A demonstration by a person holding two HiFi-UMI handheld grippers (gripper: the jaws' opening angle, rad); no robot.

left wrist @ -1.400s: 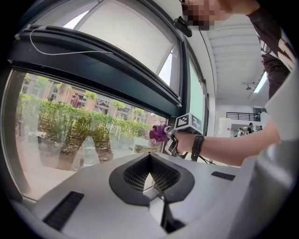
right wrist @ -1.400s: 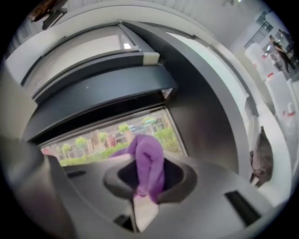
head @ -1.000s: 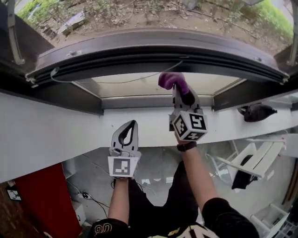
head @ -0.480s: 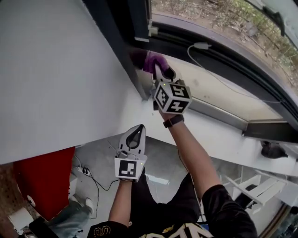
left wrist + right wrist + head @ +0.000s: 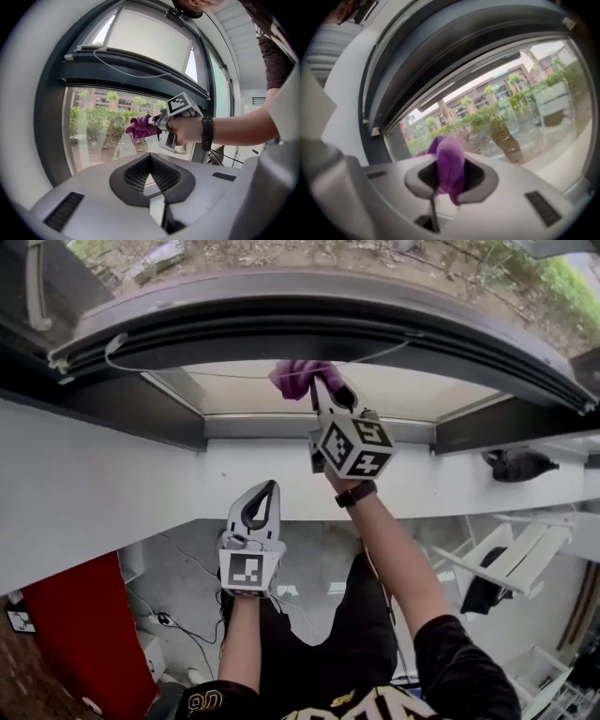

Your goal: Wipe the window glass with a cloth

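At window glass (image 5: pixel 525 117), R gripper (image 5: pixel 321 390) pinches crumpled purple cloth (image 5: pixel 450 168), maybe touching; L gripper (image 5: pixel 269 487) pressed together.

1. The cloth (image 5: pixel 450 166) is purple and bunched into a soft, crumpled wad. It is pinched in the right claw (image 5: pixel 446 190) and held up against the pane, inside the dark window frame (image 5: pixel 51 131).
2. The window glass (image 5: pixel 93 126) is clear and upright, set within the same window frame, with greenery and buildings showing through it.

A hand (image 5: pixel 182 131) holds the right gripper (image 5: pixel 153 123), clamped on a purple cloth (image 5: pixel 139 127), up to the window glass (image 5: pixel 93 133); the left gripper (image 5: pixel 150 159) sits closed and empty
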